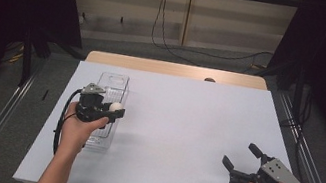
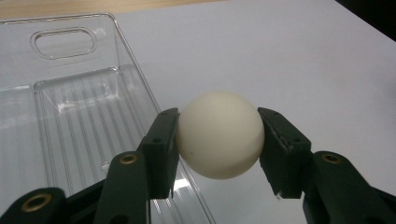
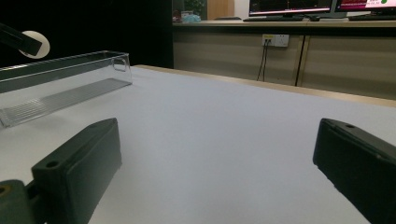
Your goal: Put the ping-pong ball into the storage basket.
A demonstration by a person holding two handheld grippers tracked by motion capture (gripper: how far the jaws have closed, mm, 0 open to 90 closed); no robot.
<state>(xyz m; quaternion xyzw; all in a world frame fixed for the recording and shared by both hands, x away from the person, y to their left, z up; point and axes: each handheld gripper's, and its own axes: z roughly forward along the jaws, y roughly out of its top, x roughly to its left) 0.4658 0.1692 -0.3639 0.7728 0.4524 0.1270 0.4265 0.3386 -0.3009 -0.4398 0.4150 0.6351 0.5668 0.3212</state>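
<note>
High view: we see a clear ribbed plastic tray (image 1: pixel 112 82) on the white surface (image 1: pixel 185 126). Our left gripper (image 1: pixel 115 111) hovers above its right wall, fingers (image 2: pixel 161 144) clenched on a cream-white ball (image 2: pixel 220 134). Our right gripper (image 1: pixel 241 157) rests low, well apart, fingers (image 3: pixel 77 168) spread.

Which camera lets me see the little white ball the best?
The left gripper view: the white ball sits big and close, squeezed between the left gripper's two black fingers, beside the clear plastic tray. The high view shows it as a tiny white dot. The right gripper view catches it far off, partly hidden.
</note>
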